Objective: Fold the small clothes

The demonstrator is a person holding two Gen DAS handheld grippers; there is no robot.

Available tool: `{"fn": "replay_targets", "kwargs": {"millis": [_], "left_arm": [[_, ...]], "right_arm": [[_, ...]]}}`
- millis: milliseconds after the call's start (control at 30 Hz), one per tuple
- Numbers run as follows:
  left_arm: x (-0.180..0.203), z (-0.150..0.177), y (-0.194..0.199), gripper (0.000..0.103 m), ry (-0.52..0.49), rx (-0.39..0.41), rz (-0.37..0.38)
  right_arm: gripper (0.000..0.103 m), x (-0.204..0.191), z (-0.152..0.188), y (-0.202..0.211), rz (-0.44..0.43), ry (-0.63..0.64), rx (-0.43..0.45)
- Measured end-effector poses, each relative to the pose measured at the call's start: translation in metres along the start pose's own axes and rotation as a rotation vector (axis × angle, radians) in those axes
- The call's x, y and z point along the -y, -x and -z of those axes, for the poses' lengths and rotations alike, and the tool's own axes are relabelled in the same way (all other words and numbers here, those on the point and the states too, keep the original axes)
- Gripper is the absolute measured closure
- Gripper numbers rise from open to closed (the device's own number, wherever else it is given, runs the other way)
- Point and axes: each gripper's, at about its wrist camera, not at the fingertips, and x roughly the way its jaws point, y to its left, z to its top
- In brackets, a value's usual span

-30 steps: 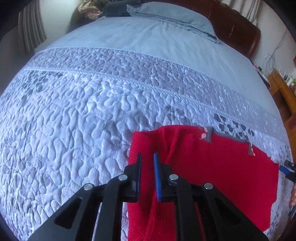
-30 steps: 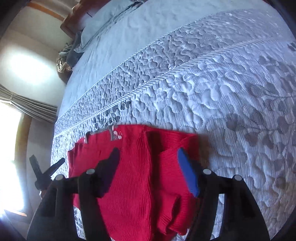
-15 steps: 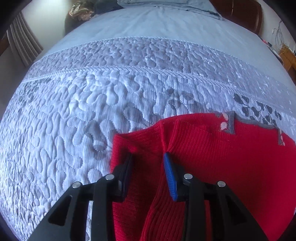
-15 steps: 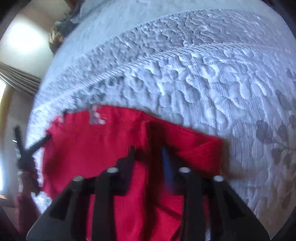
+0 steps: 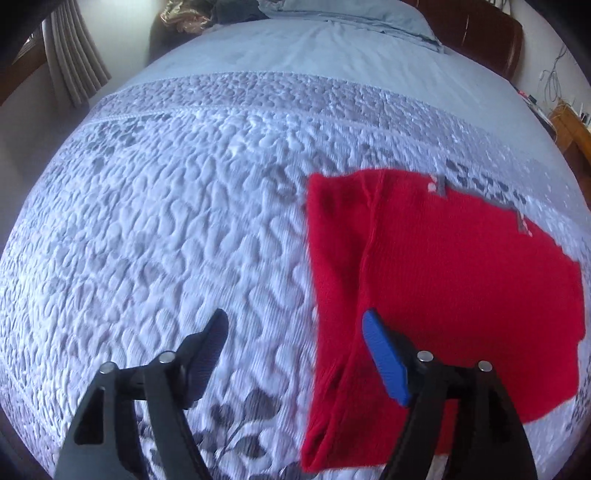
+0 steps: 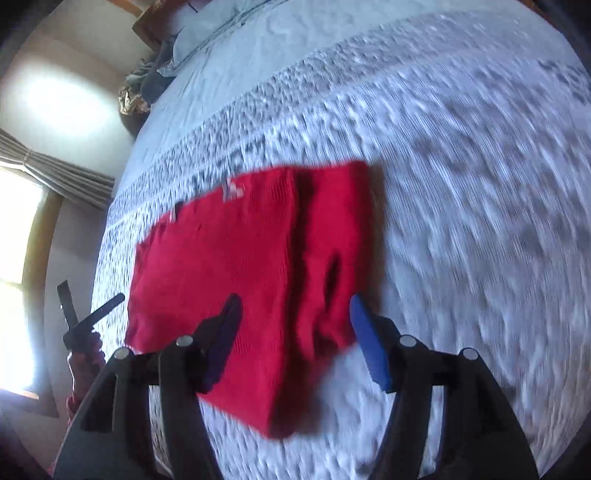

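Observation:
A small red knit sweater [image 5: 443, 280] lies flat on the quilted bedspread [image 5: 166, 229], its grey neck trim [image 5: 441, 186] at the far edge and its side parts folded in over the body. My left gripper [image 5: 295, 325] hovers over the sweater's left edge. Its jaws are opening and nothing is pinched between them. In the right wrist view the sweater [image 6: 221, 266] fills the middle. My right gripper [image 6: 295, 306] hangs above its folded right side, jaws opening and gripping nothing. The left gripper [image 6: 90, 295] shows at the left there, held by a hand.
A blue pillow [image 5: 351, 14] and a dark wooden headboard [image 5: 480, 33] stand at the far end of the bed. Curtains [image 5: 70, 62] hang at the left. A wooden side table [image 5: 576, 125] with cables sits at the right. A bright window [image 6: 14, 266] is beside the bed.
Both grippers, narrow on the sweater's folded sides half a second ago, now stand wide and off the cloth. The left has shifted left off the sweater's edge. Both views are blurred by motion.

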Motion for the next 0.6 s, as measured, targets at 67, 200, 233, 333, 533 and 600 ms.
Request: {"fn": "replay_targets", "kwargs": {"millis": [67,200,233,333,533,600], "left_arm": [[-0.011,0.017,0.0,0.027,0.037,-0.048,0.036],[-0.011,0.039,-0.004,0.027,0.06,-0.102,0.095],[-0.008,0.043,-0.005,0.027,0.056,-0.106,0.106],[-0.001,0.05,-0.01,0.026,0.065,-0.122,0.144],[0.008,0.051,-0.025,0.02,0.048,-0.134,0.148],[0.012,0.05,-0.026,0.023,0.043,-0.136,0.155]], "right_arm": [[0.039,0.001,0.019,0.001,0.017,0.011,-0.036],[0.035,-0.01,0.045,-0.011,-0.023,0.049,-0.097],[0.035,-0.012,0.049,-0.014,-0.027,0.053,-0.108],[0.035,-0.016,0.054,-0.032,-0.075,0.024,-0.133],[0.044,-0.011,0.053,-0.052,-0.15,-0.059,-0.143],[0.048,-0.012,0.053,-0.058,-0.166,-0.058,-0.14]]}}
